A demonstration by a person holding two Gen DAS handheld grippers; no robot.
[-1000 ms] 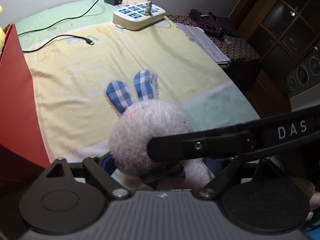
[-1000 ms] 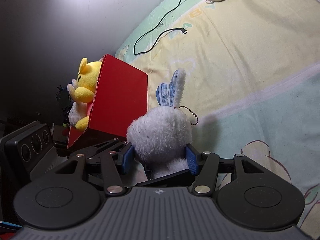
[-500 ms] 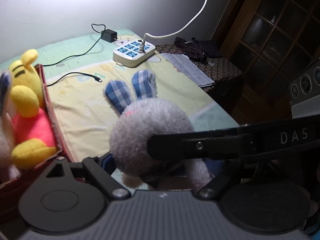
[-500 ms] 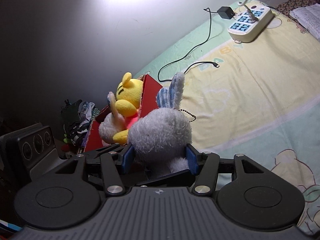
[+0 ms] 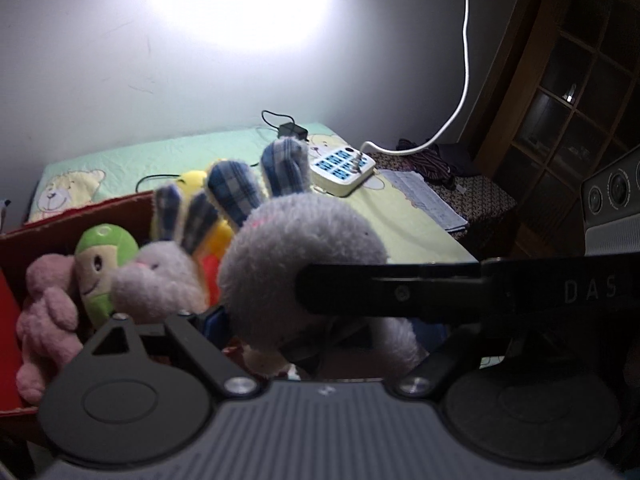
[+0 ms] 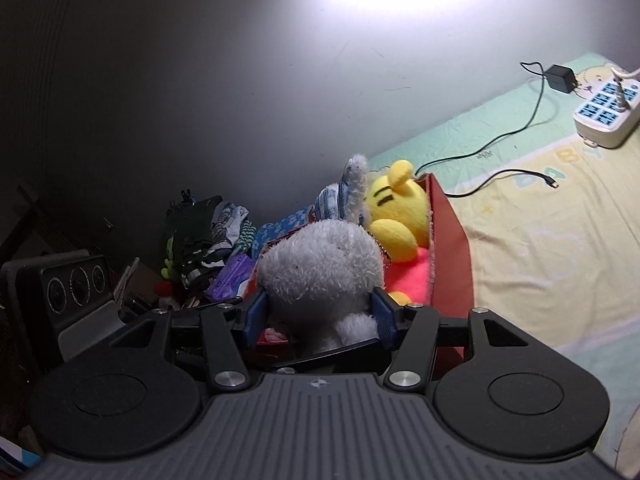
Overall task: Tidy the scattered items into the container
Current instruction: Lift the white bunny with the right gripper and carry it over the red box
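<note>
Rabbit: the fluffy white plush rabbit with blue checked ears (image 6: 320, 264) is now carried above the open red cardboard box (image 6: 448, 240); a second ago it was still beside the box over the yellow bedsheet (image 6: 540, 240).
Right gripper: the right gripper (image 6: 318, 316) has its blue pads pressed into the rabbit's sides.
Left gripper: the left gripper (image 5: 320, 320) also surrounds the rabbit; one dark finger crosses its body, but whether it is clamping I cannot tell.
Box contents: a yellow plush bear (image 6: 396, 208), a second checked-ear rabbit (image 5: 160, 276) and a pink plush (image 5: 44, 304) already lie inside.
Meaning: only lowering and release seem left.
</note>
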